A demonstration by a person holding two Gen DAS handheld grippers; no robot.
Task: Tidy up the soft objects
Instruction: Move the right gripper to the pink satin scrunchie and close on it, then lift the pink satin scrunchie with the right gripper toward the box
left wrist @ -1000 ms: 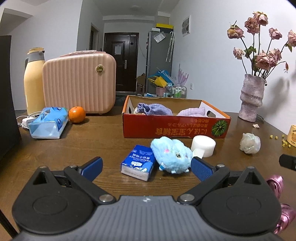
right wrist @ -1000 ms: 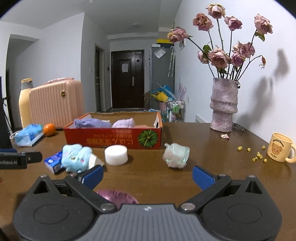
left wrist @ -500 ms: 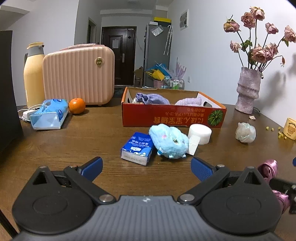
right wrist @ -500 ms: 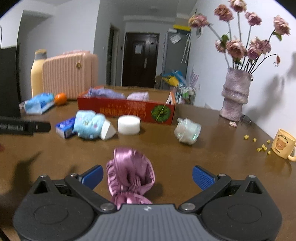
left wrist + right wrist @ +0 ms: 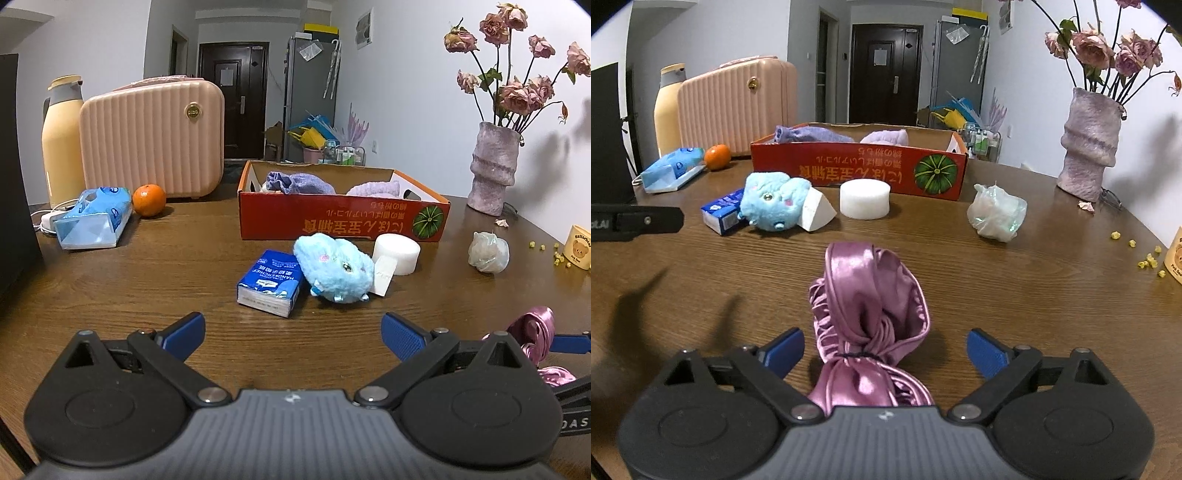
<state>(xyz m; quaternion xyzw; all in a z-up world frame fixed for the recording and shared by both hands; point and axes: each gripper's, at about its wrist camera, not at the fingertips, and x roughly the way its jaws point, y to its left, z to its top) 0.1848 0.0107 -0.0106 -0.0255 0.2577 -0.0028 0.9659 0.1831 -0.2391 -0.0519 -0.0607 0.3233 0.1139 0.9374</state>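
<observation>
A pink satin cloth [image 5: 868, 295], knotted in the middle, lies on the wooden table between the jaws of my right gripper [image 5: 885, 349]. Those jaws are closing, and the blue pads stand clear of the cloth on both sides. The same cloth [image 5: 532, 328] shows at the right edge of the left wrist view. My left gripper [image 5: 292, 332] is open over bare table, short of a blue plush toy [image 5: 334, 269]. Behind the toy stands a red cardboard box [image 5: 343, 221] holding a purple cloth [image 5: 299, 182] and a lilac cloth [image 5: 375, 189].
Near the plush lie a blue handkerchief pack [image 5: 269, 282], a white foam cylinder [image 5: 397, 253] and a plastic-wrapped bundle [image 5: 995, 212]. At back left are a pink suitcase [image 5: 151, 136], a thermos [image 5: 61, 144], an orange [image 5: 149, 199] and a tissue pack [image 5: 92, 219]. A vase [image 5: 1087, 140] stands right.
My right gripper tipped down and moved over the pink cloth, which now lies between its jaws; the jaws have narrowed slightly. The left gripper barely moved.
</observation>
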